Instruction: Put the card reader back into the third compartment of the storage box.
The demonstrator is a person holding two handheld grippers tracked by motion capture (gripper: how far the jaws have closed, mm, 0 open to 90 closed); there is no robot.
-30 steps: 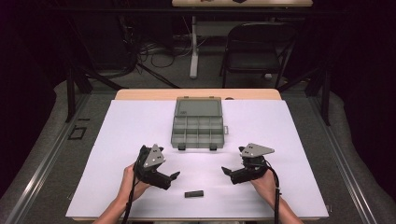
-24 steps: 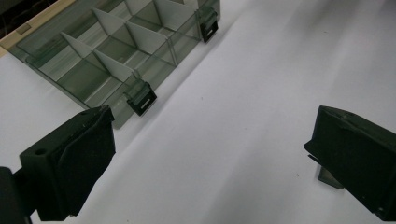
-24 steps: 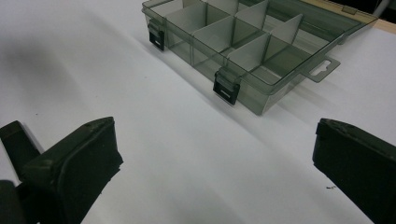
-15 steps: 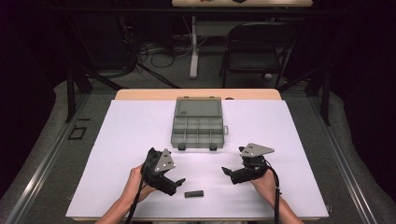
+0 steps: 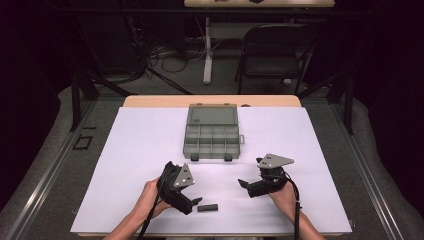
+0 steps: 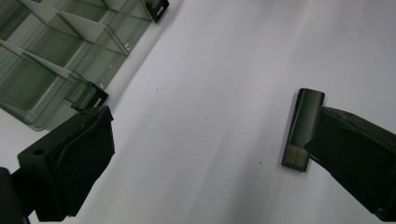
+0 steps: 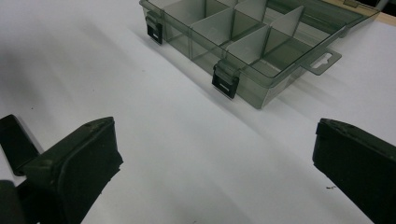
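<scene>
Nearest you: small dark block (image 5: 207, 207) lies flat on the white sheet (image 5: 140, 150) near the front edge of the bench (image 5: 210, 100), long axis roughly left-right in the high view.

Your left hand-held gripper (image 5: 192, 204) is low over the sheet, tips right at the block's left end. In the left gripper view the jaws are spread wide; one jaw sits against or overlaps the block (image 6: 301, 130) near its lower end, the other is well apart on the far side of the frame with bare sheet between. Block isn't between the jaws. Contact vs. just beside: can't tell from that view.

Your right hand-held gripper (image 5: 243, 183) is to the right of the block, apart from it, pointing left toward your other hand. Jaws spread, nothing between them in the right gripper view, just white sheet. Grey three-cornered plate on top, cable trailing back along your forearm.

Farther out: clear grey compartment box (image 5: 212, 135) sits mid-bench, lid open and laid back away from you. Dividers visible, the compartments that show look empty. Two black latches (image 7: 224, 81) on the near wall, hanging tab on its right side. Box is well apart from the block and both grippers.

Beyond the bench: a folding chair (image 5: 270, 50) on the dark floor.
</scene>
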